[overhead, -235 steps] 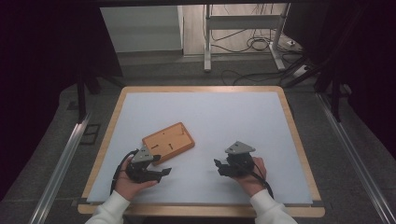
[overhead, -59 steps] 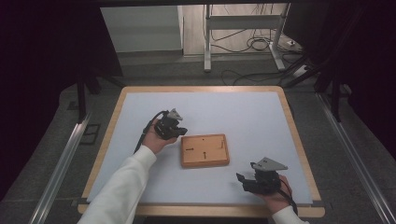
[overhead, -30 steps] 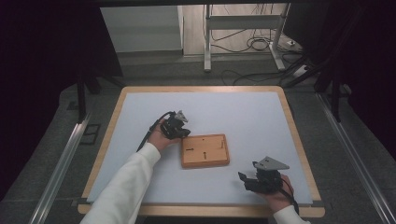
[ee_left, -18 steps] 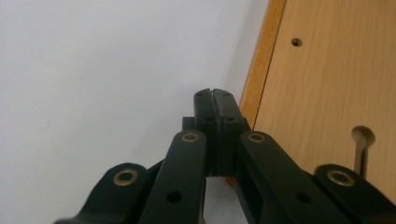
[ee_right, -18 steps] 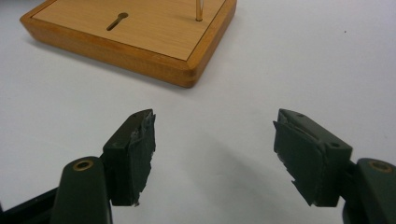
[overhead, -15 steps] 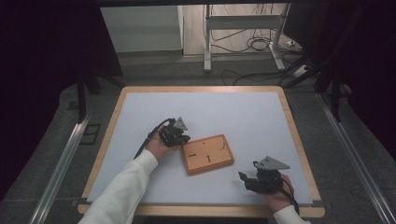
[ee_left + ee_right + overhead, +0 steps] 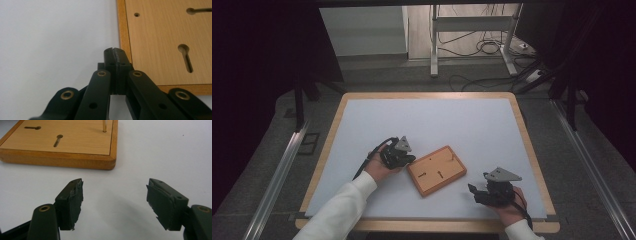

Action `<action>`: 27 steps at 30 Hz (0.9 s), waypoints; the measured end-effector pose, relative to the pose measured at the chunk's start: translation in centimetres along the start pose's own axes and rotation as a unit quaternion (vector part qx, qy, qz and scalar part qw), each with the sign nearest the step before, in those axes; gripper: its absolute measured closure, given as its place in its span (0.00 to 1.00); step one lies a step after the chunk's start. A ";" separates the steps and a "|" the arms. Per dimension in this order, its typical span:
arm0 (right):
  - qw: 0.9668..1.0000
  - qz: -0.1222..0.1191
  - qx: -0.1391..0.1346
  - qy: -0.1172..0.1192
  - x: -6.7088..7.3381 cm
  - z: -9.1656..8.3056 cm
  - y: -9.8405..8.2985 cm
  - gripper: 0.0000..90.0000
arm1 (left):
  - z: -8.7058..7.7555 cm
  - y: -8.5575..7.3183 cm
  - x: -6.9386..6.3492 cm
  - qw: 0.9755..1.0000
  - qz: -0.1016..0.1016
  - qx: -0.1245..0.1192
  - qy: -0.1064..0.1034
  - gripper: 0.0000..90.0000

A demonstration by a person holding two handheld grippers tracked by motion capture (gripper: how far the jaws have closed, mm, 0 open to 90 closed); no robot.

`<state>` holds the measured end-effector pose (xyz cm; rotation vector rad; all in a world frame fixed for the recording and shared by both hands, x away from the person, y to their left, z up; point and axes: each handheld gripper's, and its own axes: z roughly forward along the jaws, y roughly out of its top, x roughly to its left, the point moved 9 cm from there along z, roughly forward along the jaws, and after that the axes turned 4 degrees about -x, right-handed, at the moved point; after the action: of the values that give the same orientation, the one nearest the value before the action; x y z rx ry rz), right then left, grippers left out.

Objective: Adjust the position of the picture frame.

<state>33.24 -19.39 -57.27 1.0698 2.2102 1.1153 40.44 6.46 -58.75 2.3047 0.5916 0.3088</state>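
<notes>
A flat wooden board (image 7: 437,169) with keyhole slots lies tilted on the white table top. My left gripper (image 7: 408,158) is shut with nothing in it, and its tips rest against the board's left edge. In the left gripper view the closed jaws meet at the tip (image 7: 115,52), right beside the wooden board (image 7: 160,37). My right gripper (image 7: 473,192) rests near the table's front edge, to the right of the board and apart from it. In the right gripper view its open gripper (image 7: 113,197) holds nothing, with the wooden board (image 7: 65,138) ahead and a thin metal pin (image 7: 104,126) standing on it.
The table (image 7: 337,125) has a wooden rim around a white surface. Beyond its far edge stand a metal frame (image 7: 434,40) and loose cables (image 7: 484,47) on the floor. Dark curtains flank both sides. A metal rail (image 7: 279,175) runs along the left.
My left gripper has come toward the front of the table along the board's left edge, and the board has turned, its right end swinging away. The right gripper has stayed in place.
</notes>
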 end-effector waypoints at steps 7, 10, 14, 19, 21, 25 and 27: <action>1.000 -0.001 0.002 -0.002 -0.1 0.1 -0.1 0.33 | -0.2 -0.1 -0.3 1.000 -0.008 -0.005 -0.002 1.00; 1.000 -0.001 0.002 -0.003 -0.2 0.1 -0.1 0.33 | -0.3 -0.2 -0.5 1.000 -0.011 -0.007 -0.005 1.00; 1.000 -0.001 0.004 -0.003 -0.2 0.2 -0.1 0.33 | -0.4 -0.2 -0.8 1.000 -0.010 -0.005 -0.009 1.00; 1.000 -0.001 0.004 -0.004 -0.3 0.2 -0.1 0.33 | -0.5 -0.4 -1.3 1.000 -0.016 -0.009 -0.015 1.00; 1.000 0.001 0.005 -0.005 -0.4 0.2 -0.2 0.33 | -0.7 -0.5 -1.7 1.000 -0.018 -0.009 -0.021 1.00; 1.000 0.000 0.007 -0.005 -0.5 0.3 -0.2 0.33 | -0.7 -0.6 -2.1 0.999 -0.023 -0.013 -0.025 1.00; 1.000 0.000 0.006 -0.006 -0.5 0.4 -0.1 0.33 | -0.8 -0.6 -2.3 0.999 -0.025 -0.015 -0.026 1.00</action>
<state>33.74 -19.71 -57.57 1.0798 2.2096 1.0938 37.98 6.18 -58.77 2.2591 0.6133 0.2321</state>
